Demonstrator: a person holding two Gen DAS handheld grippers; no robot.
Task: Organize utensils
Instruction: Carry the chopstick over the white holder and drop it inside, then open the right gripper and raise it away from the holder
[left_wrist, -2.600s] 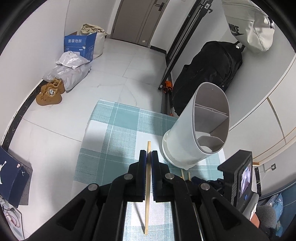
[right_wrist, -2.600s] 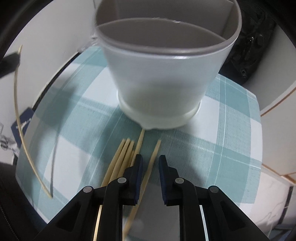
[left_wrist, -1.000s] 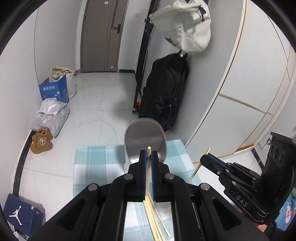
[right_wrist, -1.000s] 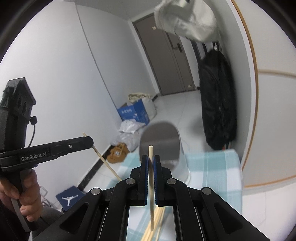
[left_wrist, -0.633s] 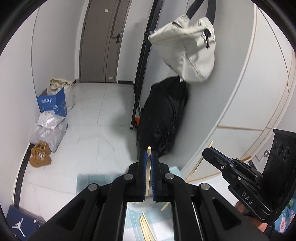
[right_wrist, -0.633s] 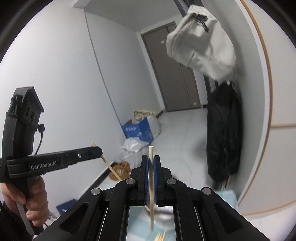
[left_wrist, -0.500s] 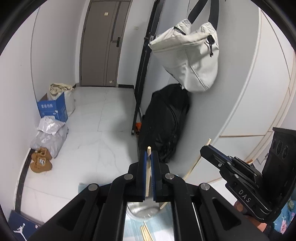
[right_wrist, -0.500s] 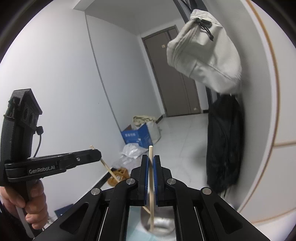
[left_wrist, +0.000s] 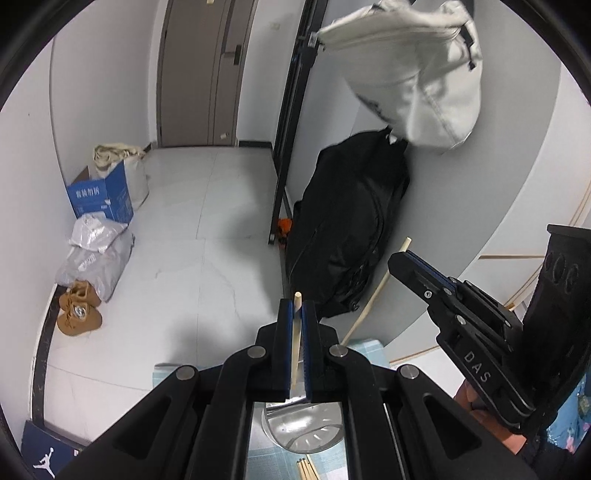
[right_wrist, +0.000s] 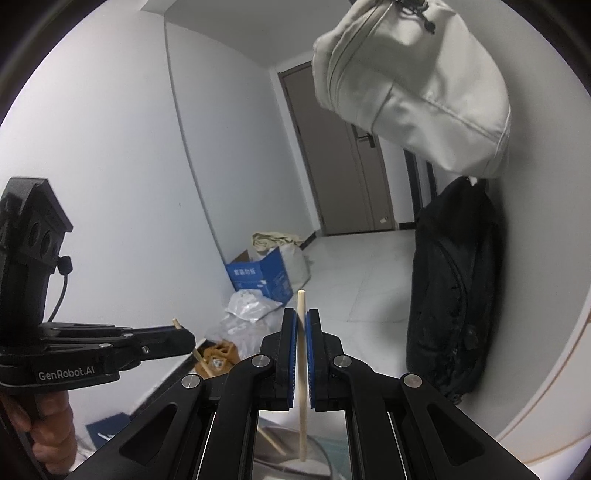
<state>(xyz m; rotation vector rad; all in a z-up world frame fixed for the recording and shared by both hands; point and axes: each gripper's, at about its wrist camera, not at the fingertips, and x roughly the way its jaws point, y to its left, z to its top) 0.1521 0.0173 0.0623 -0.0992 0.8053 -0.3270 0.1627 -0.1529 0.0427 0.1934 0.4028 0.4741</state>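
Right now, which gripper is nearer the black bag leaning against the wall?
Right. The right gripper is on the black bag's side, its tip before the bag in the left wrist view; the left gripper lies beyond it, farther away.

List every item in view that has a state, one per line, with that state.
Left tongs: shut on a chopstick, above the holder.
Right tongs: shut on a second chopstick, which stands upright.
Utensil holder: upright on the checked cloth, below both tongs.
Loose chopsticks: lying on the cloth.
White bag: hanging.
Door: closed.
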